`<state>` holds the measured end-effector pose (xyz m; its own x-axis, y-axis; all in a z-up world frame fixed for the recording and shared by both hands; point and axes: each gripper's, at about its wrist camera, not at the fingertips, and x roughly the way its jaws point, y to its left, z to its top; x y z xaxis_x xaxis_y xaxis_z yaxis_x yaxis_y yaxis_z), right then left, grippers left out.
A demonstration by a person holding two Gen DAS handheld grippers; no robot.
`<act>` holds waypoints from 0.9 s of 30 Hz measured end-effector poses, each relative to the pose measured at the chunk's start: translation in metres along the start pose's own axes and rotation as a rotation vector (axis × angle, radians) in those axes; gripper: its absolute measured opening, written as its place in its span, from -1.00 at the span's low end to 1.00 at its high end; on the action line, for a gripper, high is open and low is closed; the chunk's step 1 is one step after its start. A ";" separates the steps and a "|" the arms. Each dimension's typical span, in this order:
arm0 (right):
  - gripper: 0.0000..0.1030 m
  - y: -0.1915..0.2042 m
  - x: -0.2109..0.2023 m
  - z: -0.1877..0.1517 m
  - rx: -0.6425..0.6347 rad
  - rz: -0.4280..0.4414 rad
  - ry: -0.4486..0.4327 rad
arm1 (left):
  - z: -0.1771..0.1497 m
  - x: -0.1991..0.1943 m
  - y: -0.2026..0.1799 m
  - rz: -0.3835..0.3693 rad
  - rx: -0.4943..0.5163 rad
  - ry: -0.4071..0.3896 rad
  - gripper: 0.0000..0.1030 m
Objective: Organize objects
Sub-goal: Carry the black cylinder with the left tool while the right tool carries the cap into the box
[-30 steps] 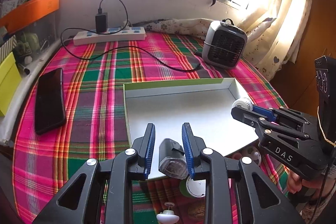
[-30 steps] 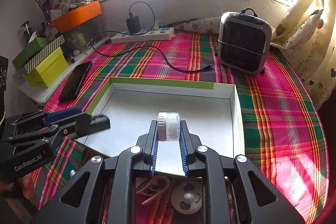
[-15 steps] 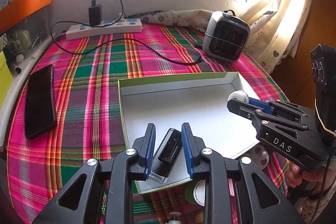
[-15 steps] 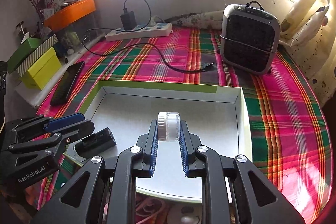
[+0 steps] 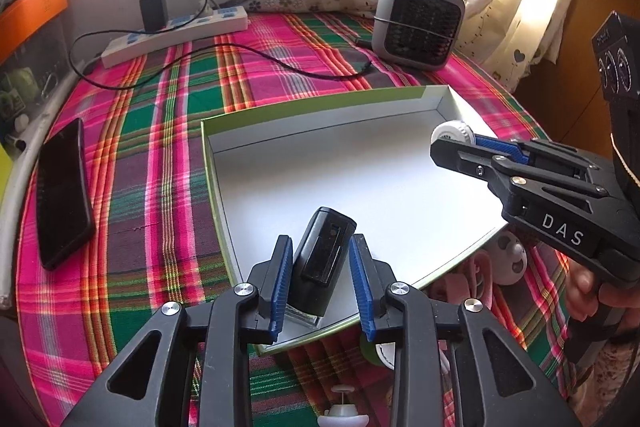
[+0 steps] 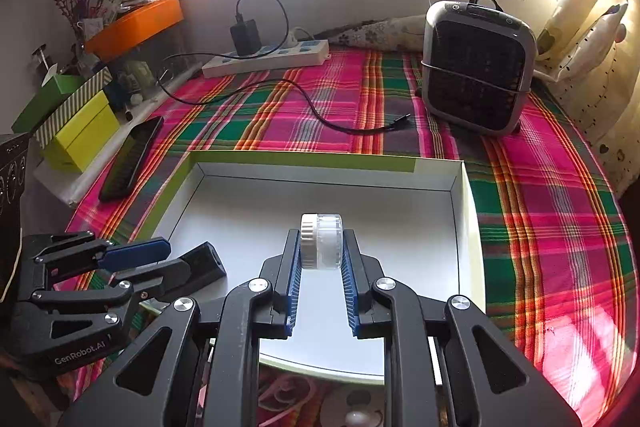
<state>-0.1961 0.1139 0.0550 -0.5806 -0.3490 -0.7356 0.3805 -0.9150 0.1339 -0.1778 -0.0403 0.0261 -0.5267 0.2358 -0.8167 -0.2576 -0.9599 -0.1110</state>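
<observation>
The left gripper (image 5: 320,279) stands with its blue-padded jaws parted wider than the black rectangular plastic device (image 5: 322,259) lying between them, which rests on the floor of the shallow white cardboard box with green rim (image 5: 320,99), at its near left corner; no pad visibly presses it, so it appears released. The right gripper (image 6: 320,267) is closed on a small white-capped clear round jar (image 6: 322,241), held on its side above the near middle of the box. Risks, as judged: the left jaws, if drawn back askew, could catch the device and drag it over the low near rim; the jar, round and gripped across its flat ends, could roll toward a wall once let go (more so if dropped from height). Counted: two grippers, one box, one device in it, one jar. On the pink and green plaid cloth (image 5: 168,131) beyond: one black smartphone (image 5: 62,187) at the left, one white power strip (image 5: 176,35) with one black charger (image 5: 154,9) at the far side, one grey grilled heater (image 5: 418,21) far right.
</observation>
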 end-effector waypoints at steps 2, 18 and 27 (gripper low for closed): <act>-0.62 0.001 0.001 0.000 -0.002 0.001 0.004 | -0.001 0.003 -0.002 0.019 0.018 0.014 -0.44; -0.62 -0.003 0.014 0.005 -0.001 0.001 0.020 | 0.018 0.013 0.003 0.026 0.018 -0.003 -0.55; -0.62 -0.003 0.024 0.015 0.005 0.008 0.033 | 0.038 0.024 0.012 0.026 -0.027 -0.016 -0.55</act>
<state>-0.2216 0.1055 0.0469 -0.5536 -0.3500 -0.7556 0.3820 -0.9130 0.1431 -0.2245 -0.0401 0.0269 -0.5460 0.2132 -0.8102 -0.2220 -0.9693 -0.1054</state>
